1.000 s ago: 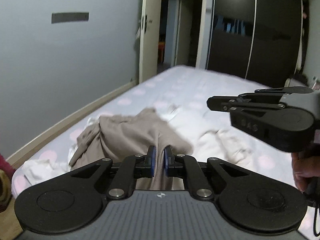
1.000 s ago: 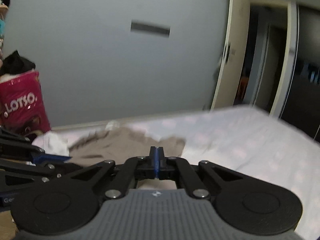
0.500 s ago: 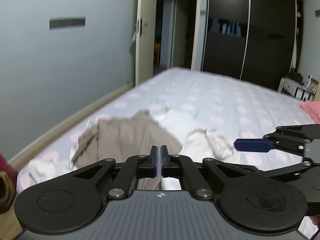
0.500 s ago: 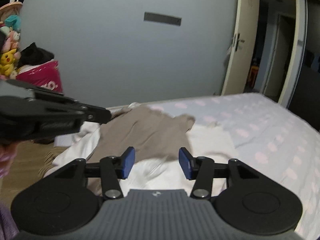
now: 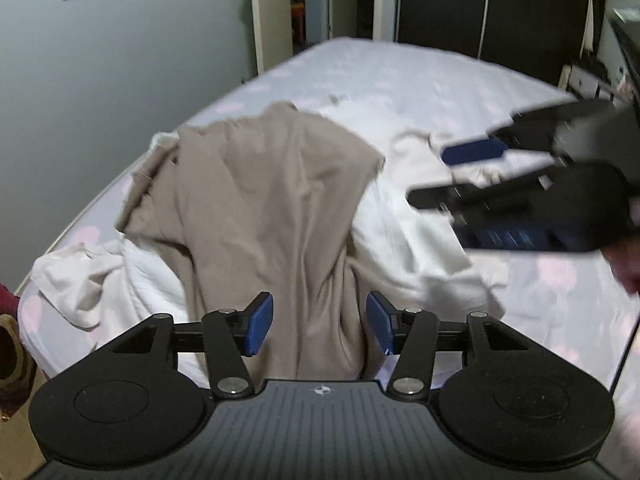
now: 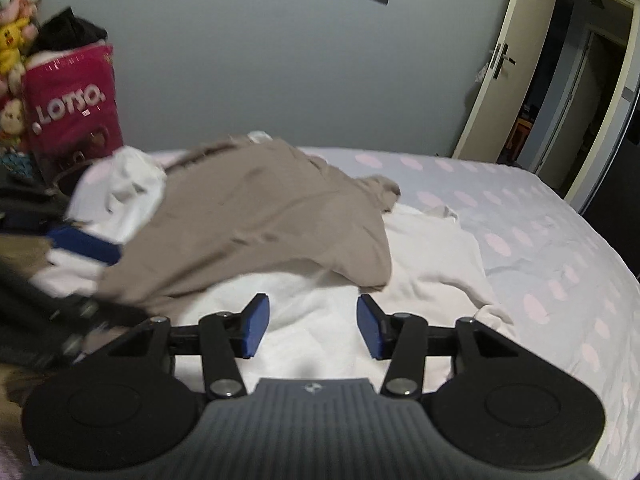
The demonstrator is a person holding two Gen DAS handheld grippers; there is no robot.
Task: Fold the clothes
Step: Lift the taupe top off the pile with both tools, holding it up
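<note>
Grey wall [image 5: 120, 60] and dark wardrobe doors [image 5: 480, 8] close off the room behind the bed [image 5: 440, 76] in the left wrist view. On the bed's dotted sheet a beige garment [image 5: 272, 208] lies draped over a rumpled white garment [image 5: 404, 236], both at the bed's near end. The left claw [image 5: 318, 328] points down at the beige garment; its jaws have just been opening and stand apart, with a fold of beige cloth seen between the blue pads [image 5: 260, 322], which do not press on it. To the right of the beige garment the right claw [image 5: 452, 178] hangs blurred over the white garment, its jaws apart.

From the right wrist view, a pink bag [image 6: 72, 108] printed LOTSO stands by the bed's far left corner, with dark cloth sticking out of its top and plush toys [image 6: 14, 40] beside it. The right claw [image 6: 310, 330] tilts down over the white garment [image 6: 320, 308], jaws apart after just closing a little, nothing clamped. The beige garment [image 6: 260, 224] lies beyond it, toward the bag. An open door [image 6: 504, 68] stands past the bed's far right side. The left claw [image 6: 84, 248] shows blurred at the left edge.
</note>
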